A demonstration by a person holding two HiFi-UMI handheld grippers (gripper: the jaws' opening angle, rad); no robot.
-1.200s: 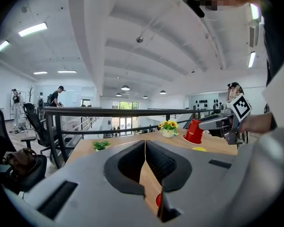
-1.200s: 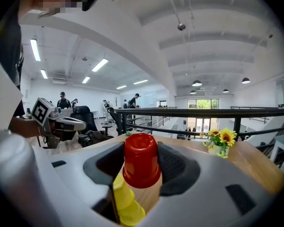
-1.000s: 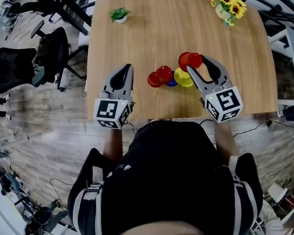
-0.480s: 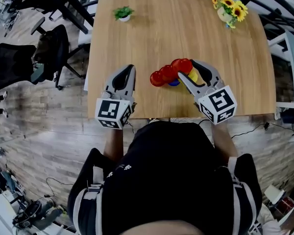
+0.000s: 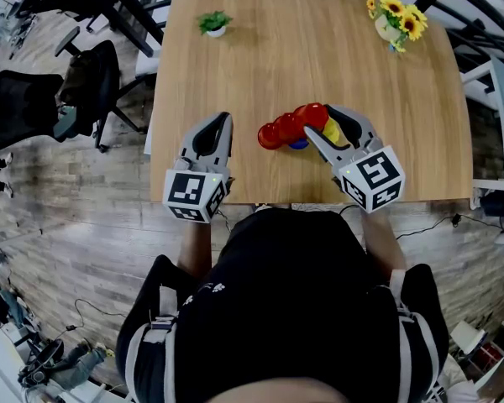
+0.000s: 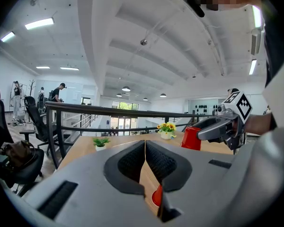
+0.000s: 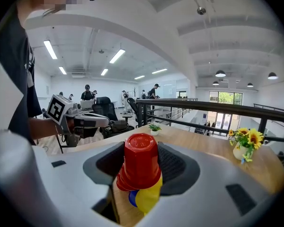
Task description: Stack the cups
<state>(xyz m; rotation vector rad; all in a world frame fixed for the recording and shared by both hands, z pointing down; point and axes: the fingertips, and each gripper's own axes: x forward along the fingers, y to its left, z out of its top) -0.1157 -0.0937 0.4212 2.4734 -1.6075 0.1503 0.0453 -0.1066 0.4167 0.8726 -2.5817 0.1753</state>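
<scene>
Pinching red cup [image 7: 140, 161], right tool [image 5: 321, 122], inverted

A potted plant [image 5: 212, 23] and sunflower vase [image 5: 394, 19] stand at the table's [image 5: 302, 65] far corners

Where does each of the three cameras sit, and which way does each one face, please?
Head view: on the person's head, looking steeply down at the table; shows torso, left gripper and right gripper.
Left gripper view: on the left gripper, looking across the table along its shut fingers; torso at upper right.
Right gripper view: on the right gripper, looking along fingers clamping a red cup; torso at upper left.
Shared: each gripper view shows the other gripper; all show the sunflowers.
</scene>
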